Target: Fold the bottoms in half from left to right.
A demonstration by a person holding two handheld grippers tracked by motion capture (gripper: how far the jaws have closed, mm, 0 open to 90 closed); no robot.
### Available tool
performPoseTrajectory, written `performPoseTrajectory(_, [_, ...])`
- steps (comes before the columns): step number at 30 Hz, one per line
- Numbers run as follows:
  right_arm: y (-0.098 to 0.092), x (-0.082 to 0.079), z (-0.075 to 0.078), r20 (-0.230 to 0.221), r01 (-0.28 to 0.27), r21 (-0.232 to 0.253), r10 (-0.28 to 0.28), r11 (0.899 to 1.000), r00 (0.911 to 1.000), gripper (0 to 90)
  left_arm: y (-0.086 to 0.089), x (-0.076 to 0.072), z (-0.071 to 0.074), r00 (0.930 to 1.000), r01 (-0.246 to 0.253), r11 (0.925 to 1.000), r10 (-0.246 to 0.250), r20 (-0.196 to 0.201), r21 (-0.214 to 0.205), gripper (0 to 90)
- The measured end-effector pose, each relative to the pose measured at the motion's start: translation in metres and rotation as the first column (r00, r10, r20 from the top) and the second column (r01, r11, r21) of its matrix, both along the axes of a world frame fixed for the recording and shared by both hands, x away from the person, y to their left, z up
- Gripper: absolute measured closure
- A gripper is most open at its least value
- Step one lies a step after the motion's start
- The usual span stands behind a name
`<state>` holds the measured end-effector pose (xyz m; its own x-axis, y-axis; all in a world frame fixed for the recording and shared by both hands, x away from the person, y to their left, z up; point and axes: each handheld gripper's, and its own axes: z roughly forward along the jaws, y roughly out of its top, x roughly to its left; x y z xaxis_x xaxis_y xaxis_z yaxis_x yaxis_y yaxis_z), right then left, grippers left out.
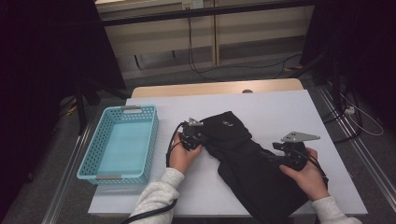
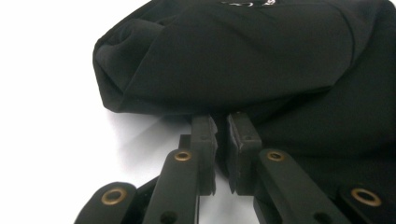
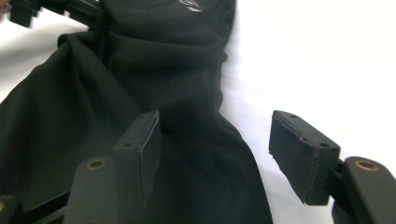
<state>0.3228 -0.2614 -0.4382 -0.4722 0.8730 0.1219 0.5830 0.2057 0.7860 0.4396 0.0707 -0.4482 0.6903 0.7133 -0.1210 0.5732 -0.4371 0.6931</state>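
On white worktop: black garment, small white logo unreadable. Left gripper nearly together, pinching garment's near edge. Right gripper apart, straddling garment's right edge. Blue basket well left.

Black garment with a small white logo sprawls on the white surface; turquoise latticed basket beside it, pale grey sleeves, black hand-held gripper jaws

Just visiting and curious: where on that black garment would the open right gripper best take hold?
Probably the garment's loose right edge, approached from the bare white table side. The right gripper already straddles that thin, flat-lying hem, so one jaw can slide beneath.
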Motion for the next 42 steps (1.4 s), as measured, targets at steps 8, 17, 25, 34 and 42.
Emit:
performPoseTrajectory(8, [0.013, 0.006, 0.006, 0.023, -0.029, -0.023, 0.029, 0.999, 0.9993, 25.9, 0.034, -0.016, 0.009, 0.9984, -0.021, 0.9996, 0.022, -0.052, 0.017, 82.5])
performPoseTrajectory(17, [0.047, 0.033, 0.017, 0.06, -0.093, -0.041, 0.096, 0.995, 0.9936, 29.0, 0.044, -0.028, 0.01, 0.9994, -0.034, 0.9994, 0.034, -0.011, 0.01, 71.3])
performPoseTrajectory(25, [0.073, 0.074, 0.01, 0.034, -0.15, -0.037, 0.151, 0.988, 0.9879, 36.7, 0.047, -0.024, 0.007, 0.9988, -0.049, 0.9988, 0.049, 0.003, 0.006, 39.7])
performPoseTrajectory(34, [0.117, 0.115, -0.001, -0.007, -0.243, -0.02, 0.243, 0.97, 0.9701, 61.5, 0.047, -0.021, 0.007, 0.9981, -0.058, 0.9982, 0.058, 0.019, -0.013, 36.8])
performPoseTrajectory(42, [0.131, 0.123, -0.016, -0.072, -0.246, -0.072, 0.241, 0.967, 0.9679, 76.2, 0.05, -0.019, 0.005, 0.9982, -0.06, 0.9982, 0.06, 0.01, -0.002, 36.1])
